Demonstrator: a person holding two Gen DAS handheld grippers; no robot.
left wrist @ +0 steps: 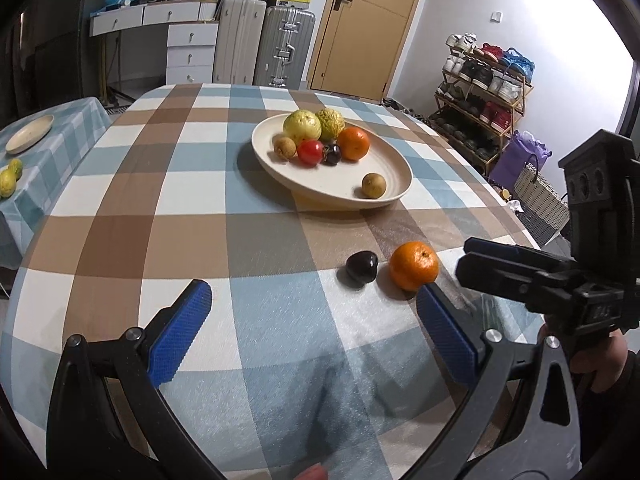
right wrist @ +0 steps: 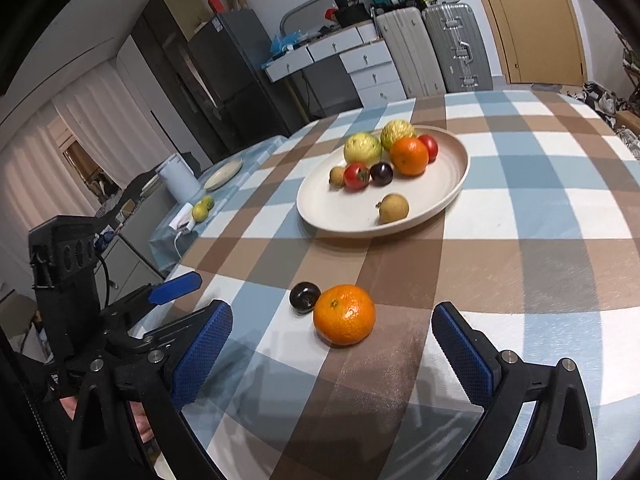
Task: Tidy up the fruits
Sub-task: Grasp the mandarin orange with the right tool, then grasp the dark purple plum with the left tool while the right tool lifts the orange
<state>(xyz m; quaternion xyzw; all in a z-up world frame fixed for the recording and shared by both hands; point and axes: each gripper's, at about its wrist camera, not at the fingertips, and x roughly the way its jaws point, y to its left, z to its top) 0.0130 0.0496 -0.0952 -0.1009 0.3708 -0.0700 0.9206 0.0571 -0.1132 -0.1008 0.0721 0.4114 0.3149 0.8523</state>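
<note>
Orange tangerine (right wrist: 344,314) on cloth, ahead between wide-spread right gripper (right wrist: 332,344) jaws.

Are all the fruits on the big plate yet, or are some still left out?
Mostly done: the plate already holds several fruits. Nothing is in hand; the left gripper and right gripper are open and empty. Left: the orange and dark plum sit on the tablecloth.

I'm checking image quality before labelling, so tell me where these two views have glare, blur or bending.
Left wrist view: a blown-out white patch at the upper right edge; the checked tablecloth lines bow from fisheye; the plate and orange are sharp. Right wrist view: no strong glare; the same bowing; the plate looks slightly soft; the orange casts a soft shadow.
</note>
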